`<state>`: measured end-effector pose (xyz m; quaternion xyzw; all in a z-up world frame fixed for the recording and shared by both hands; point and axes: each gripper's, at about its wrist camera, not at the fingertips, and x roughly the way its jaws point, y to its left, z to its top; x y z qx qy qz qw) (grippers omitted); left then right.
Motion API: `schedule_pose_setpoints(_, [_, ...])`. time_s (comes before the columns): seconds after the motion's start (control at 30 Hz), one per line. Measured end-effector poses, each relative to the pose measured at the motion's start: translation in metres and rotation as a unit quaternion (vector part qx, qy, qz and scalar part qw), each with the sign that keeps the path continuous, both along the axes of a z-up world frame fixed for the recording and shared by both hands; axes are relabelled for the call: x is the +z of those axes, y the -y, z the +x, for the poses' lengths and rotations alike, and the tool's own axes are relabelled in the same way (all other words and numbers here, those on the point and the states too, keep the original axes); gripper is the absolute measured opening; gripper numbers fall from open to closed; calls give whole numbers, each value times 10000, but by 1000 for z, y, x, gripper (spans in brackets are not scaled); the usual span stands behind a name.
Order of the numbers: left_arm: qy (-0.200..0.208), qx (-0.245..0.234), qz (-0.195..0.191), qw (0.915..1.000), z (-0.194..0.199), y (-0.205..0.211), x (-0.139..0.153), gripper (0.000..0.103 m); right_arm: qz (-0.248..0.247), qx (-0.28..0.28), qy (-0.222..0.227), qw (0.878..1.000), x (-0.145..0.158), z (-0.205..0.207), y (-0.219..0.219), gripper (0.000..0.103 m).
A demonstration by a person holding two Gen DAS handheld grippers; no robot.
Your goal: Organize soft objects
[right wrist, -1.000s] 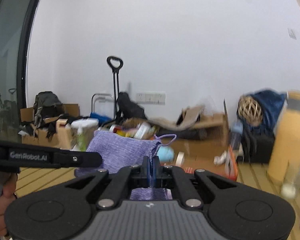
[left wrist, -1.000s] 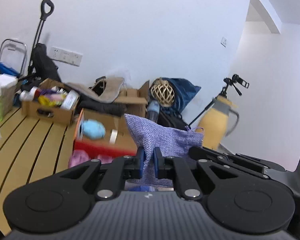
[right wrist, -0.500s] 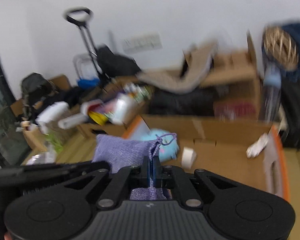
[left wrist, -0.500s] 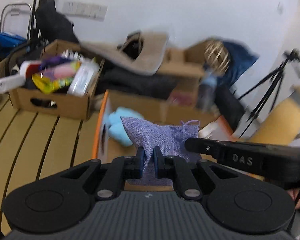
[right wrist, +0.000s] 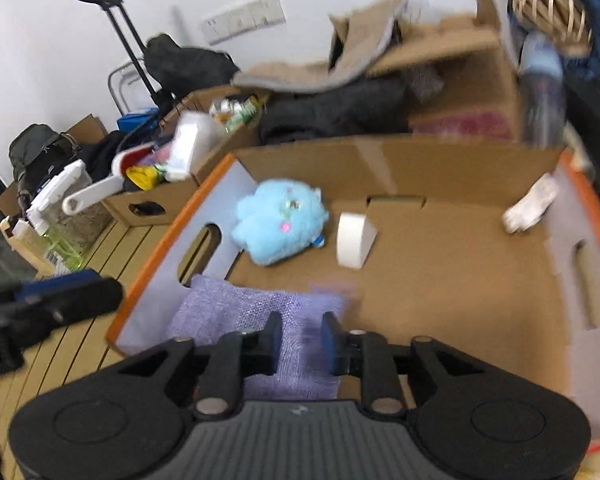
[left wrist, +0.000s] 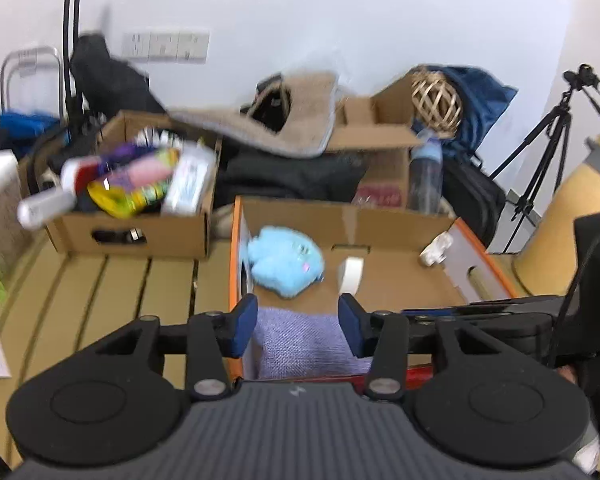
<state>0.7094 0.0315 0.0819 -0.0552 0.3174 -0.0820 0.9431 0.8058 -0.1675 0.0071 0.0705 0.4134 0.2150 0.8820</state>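
Observation:
A purple woven pouch (left wrist: 300, 344) lies in the near-left corner of an orange-rimmed cardboard box (left wrist: 380, 220). My left gripper (left wrist: 298, 320) hangs over it with its jaws opening; the pouch shows in the gap, clear of both blue pads. From the right wrist view the pouch (right wrist: 228, 312) looks blurred under my right gripper (right wrist: 302, 336), whose jaws are also opening and stand off the cloth. Deeper in the box (right wrist: 420, 164) sit a light blue plush toy (right wrist: 280, 224) and a white tape roll (right wrist: 354, 240). The left gripper's finger (right wrist: 52, 304) enters from the left.
A small white object (left wrist: 436, 248) rests against the box's right wall. Left of it, on the slatted wooden floor (left wrist: 120, 300), stands a carton of bottles and packets (left wrist: 140, 184). Behind are more cartons, a water bottle (left wrist: 424, 176), a tripod (left wrist: 540, 148) and a yellow drum (left wrist: 572, 216).
Both grippers swung down over the orange-rimmed box with the pouch pinched between them. Both pairs of jaws have now parted, and the pouch has dropped into the box's near-left corner.

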Motion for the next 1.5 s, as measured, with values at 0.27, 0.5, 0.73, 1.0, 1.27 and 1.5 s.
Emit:
schedule_pose_setpoints(0.27, [750,-221,248,9966,-99,-5,74,54,-301,-381,985,9940,100,-94,68,36])
schedule_pose_setpoints(0.5, [1173,-136,358,9924,-181,3,122,64,-295,-735,1546,9848,153,-191,119,42])
schedule_pose_setpoints(0.73, [1335,-242,179,9906,-263,9,113,69,-268,-651,2115,9748,165,-299,134,50])
schedule_pose_setpoints(1.0, [2303,-84,673,9707,-393,19,50,85,-135,-256,2859,9578,130,-428,131,61])
schedule_pose_setpoints(1.27, [2385,0,288,9707,-476,11,17,94,-259,-281,3062,9512,67,-528,116,70])
schedule_pose_setpoints(1.5, [2045,-52,270,9785,-481,7,-10,96,-453,-387,2811,9578,31,-558,113,76])
